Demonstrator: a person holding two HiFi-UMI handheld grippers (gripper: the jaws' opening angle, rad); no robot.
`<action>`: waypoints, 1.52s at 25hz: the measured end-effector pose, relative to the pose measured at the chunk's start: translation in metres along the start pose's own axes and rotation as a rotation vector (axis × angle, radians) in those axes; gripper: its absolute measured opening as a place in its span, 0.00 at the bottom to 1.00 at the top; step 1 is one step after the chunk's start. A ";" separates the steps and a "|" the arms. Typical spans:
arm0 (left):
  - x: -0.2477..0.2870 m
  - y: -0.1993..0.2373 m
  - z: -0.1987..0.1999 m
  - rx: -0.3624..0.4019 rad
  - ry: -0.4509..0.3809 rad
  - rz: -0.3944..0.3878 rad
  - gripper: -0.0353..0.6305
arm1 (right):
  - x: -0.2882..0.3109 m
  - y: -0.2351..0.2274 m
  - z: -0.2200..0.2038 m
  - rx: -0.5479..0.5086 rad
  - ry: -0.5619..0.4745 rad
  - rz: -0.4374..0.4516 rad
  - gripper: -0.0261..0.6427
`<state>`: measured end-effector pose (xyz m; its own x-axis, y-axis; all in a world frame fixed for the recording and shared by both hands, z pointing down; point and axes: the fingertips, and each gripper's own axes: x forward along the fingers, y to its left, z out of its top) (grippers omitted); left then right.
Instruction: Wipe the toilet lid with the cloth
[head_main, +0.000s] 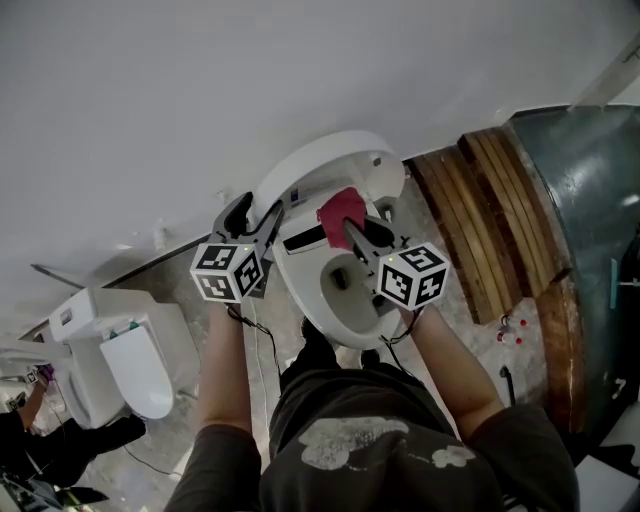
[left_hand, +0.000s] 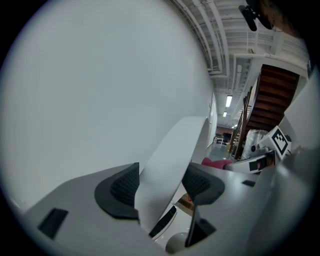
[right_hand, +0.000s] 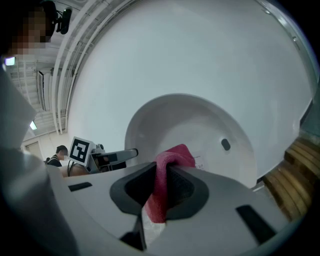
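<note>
The white toilet lid (head_main: 318, 168) stands raised against the wall above the bowl (head_main: 345, 292). My left gripper (head_main: 262, 215) is shut on the lid's left edge; in the left gripper view that edge (left_hand: 170, 160) runs between both pads. A red cloth (head_main: 343, 210) is bunched in my right gripper (head_main: 354, 233), which is shut on it and holds it against the lid's inner face (right_hand: 200, 120). In the right gripper view the cloth (right_hand: 169, 167) sticks up from between the jaws, and the left gripper (right_hand: 117, 156) shows at the lid's rim.
A second white toilet (head_main: 120, 360) stands at the left, with a person (head_main: 45, 440) crouched near it. Wooden planks (head_main: 490, 220) and a dark curved metal body (head_main: 590, 190) lie close on the right. A plain grey wall (head_main: 200, 80) is behind the toilet.
</note>
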<state>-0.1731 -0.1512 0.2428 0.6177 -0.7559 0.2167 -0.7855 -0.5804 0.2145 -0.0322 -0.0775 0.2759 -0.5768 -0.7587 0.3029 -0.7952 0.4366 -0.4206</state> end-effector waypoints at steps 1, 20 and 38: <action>-0.004 -0.006 -0.004 0.009 0.002 0.007 0.46 | -0.006 -0.001 -0.003 0.001 0.003 0.004 0.11; -0.066 -0.094 -0.079 0.193 0.007 0.104 0.47 | -0.096 -0.016 -0.068 -0.004 0.067 0.021 0.11; -0.129 -0.144 -0.123 0.061 -0.094 0.243 0.47 | -0.171 -0.070 -0.087 0.024 0.049 -0.072 0.11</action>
<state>-0.1348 0.0674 0.3010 0.4071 -0.8984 0.1651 -0.9128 -0.3937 0.1085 0.1058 0.0633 0.3284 -0.5271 -0.7629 0.3745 -0.8306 0.3694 -0.4167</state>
